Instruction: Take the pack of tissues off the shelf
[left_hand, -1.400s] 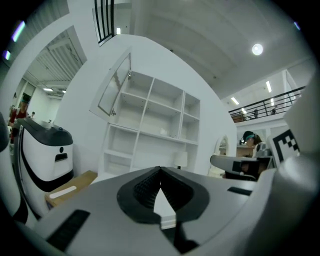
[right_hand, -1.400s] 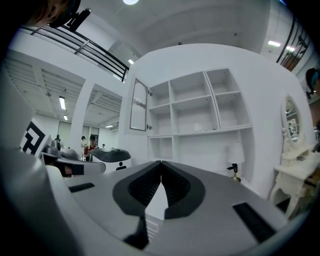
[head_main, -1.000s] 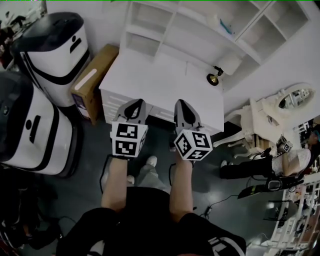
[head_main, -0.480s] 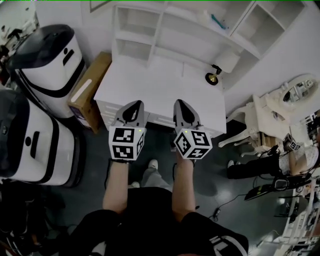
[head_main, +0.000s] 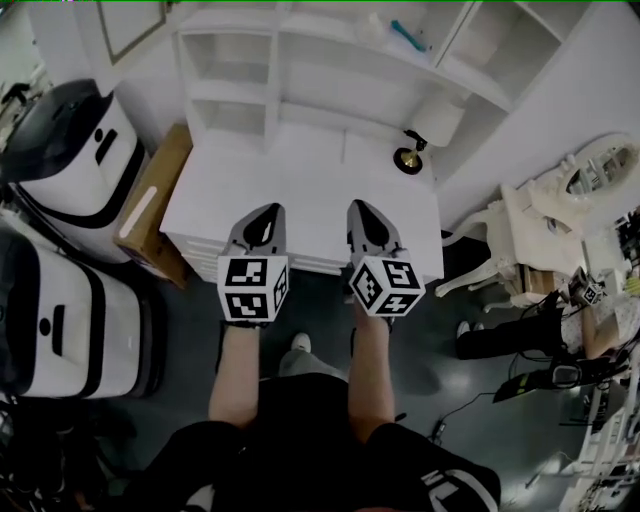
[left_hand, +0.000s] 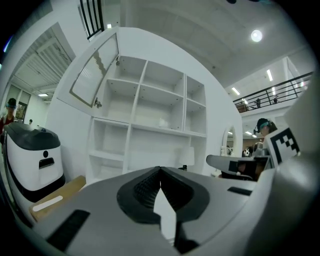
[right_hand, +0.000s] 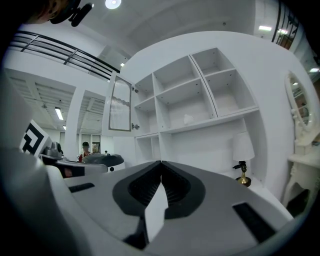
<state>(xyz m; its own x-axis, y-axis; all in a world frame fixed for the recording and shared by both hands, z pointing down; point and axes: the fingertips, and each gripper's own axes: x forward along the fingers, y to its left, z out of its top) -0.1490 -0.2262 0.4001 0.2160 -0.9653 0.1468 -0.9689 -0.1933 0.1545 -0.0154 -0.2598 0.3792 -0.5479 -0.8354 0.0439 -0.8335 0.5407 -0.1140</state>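
The fingers of the left gripper are clenched tip to tip, with nothing held between them. Those of the right gripper are clenched likewise and are empty. Both grippers are held side by side over the near part of the white counter. A small pale pack of tissues is seen on a shelf, ahead of and above the fingers and well apart from them. A lamp is stood on the counter, ahead and to the right of the right fingers.

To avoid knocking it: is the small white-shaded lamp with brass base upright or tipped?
Upright: the white-shaded lamp has its shade straight above its brass base on the white desk.
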